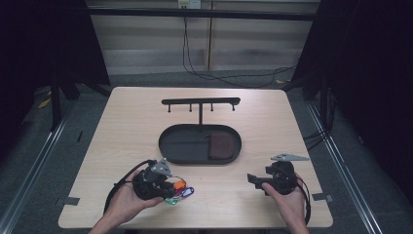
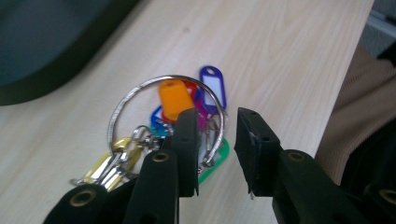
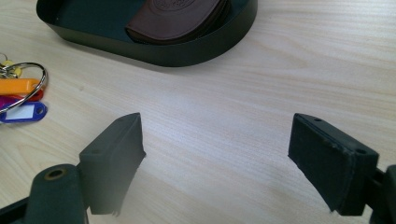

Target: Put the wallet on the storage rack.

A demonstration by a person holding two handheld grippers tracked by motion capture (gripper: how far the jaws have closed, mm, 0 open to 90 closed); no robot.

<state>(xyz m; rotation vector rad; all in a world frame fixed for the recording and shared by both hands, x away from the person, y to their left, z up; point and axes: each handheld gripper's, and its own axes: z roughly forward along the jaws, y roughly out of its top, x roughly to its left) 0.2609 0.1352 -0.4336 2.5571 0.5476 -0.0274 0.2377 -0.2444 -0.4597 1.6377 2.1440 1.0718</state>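
- Near the table's front edge, at about 7 o'clock from the tray (image 1: pixel 168 146), lies the key bunch (image 1: pixel 181 191): a steel ring carrying coloured plastic tags (orange, blue, purple, green, yellow) and small snap hooks.
- Left gripper (image 1: pixel 171 189) sits over the bunch. In the left gripper view its jaws stand apart with a narrow gap; one jaw lies across the ring's wire (image 2: pixel 140 91) and tags, the other stands beside it over bare wood. Jaws released, not clamped on the ring; whether the one jaw touches the wire, I cannot tell.
- Right gripper (image 1: pixel 252 179) at 5 o'clock from the tray, pointing toward the bunch. Jaws wide, released, bare wood between them.
- Oval black tray at the table's middle, with a brown leather pouch (image 1: pixel 221 145) inside it at the 3 o'clock end. Tray wall is low.
- Black hook rack (image 1: pixel 200 102) rises on a post at the tray's 12 o'clock side; short pegs hang under its bar. Nothing stands between the bunch and the tray.
- Table (image 1: pixel 126 117) is pale wood. Open room at 9 and 3 o'clock of the tray, and a bare stretch between the two grippers.
- The bunch is close to the front edge at 6 o'clock; the person's sleeve (image 2: pixel 359 107) is just past that edge in the left gripper view.
- Dark curtains flank the table at 9 and 3 o'clock; cables trail on the floor at 12 o'clock.
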